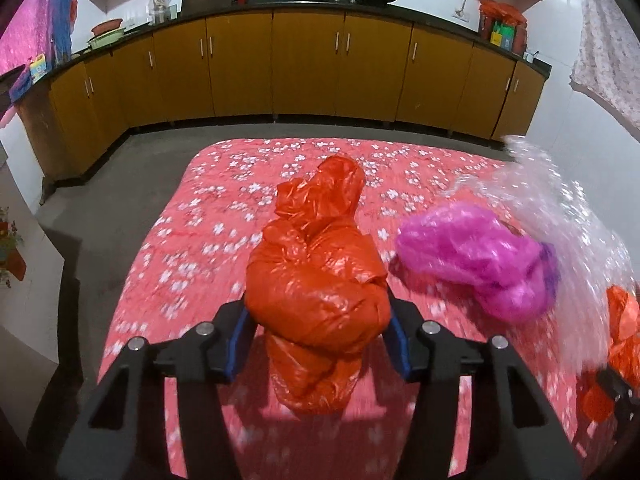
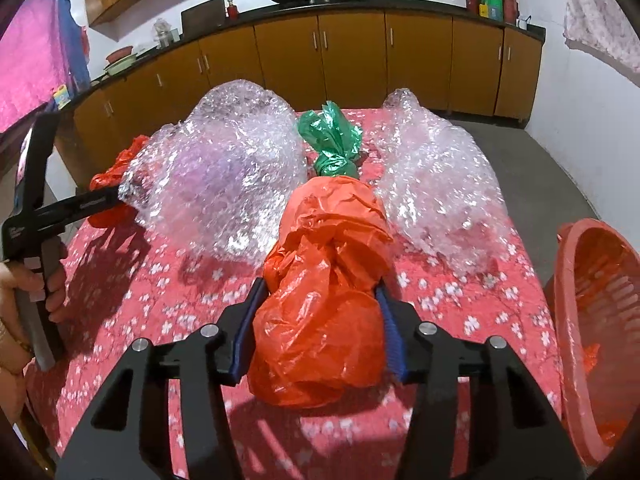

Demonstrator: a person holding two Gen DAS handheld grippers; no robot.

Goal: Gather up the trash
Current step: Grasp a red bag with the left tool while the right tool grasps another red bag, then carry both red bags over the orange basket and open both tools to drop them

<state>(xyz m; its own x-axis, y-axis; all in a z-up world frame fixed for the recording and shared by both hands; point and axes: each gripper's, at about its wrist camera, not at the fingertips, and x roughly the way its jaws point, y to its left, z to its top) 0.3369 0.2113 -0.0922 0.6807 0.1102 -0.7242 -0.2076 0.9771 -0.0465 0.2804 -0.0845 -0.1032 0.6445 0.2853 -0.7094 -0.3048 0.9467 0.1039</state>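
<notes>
My left gripper (image 1: 318, 316) is shut on a crumpled red plastic bag (image 1: 316, 276) and holds it above the red floral table (image 1: 192, 248). My right gripper (image 2: 320, 320) is shut on another crumpled red plastic bag (image 2: 324, 296) above the same table (image 2: 140, 304). A pink plastic bag (image 1: 480, 260) lies to the right of the left gripper. Two bubble-wrap bundles (image 2: 224, 176) (image 2: 444, 188) and a green bag (image 2: 332, 140) lie beyond the right gripper. The left gripper (image 2: 116, 196) and its bag also show at the left of the right wrist view.
A red plastic basket (image 2: 592, 320) stands at the table's right side, with red scraps inside. Bubble wrap (image 1: 560, 208) blurs the right of the left wrist view. Brown kitchen cabinets (image 1: 304, 64) with woks on the counter line the far wall. Grey floor surrounds the table.
</notes>
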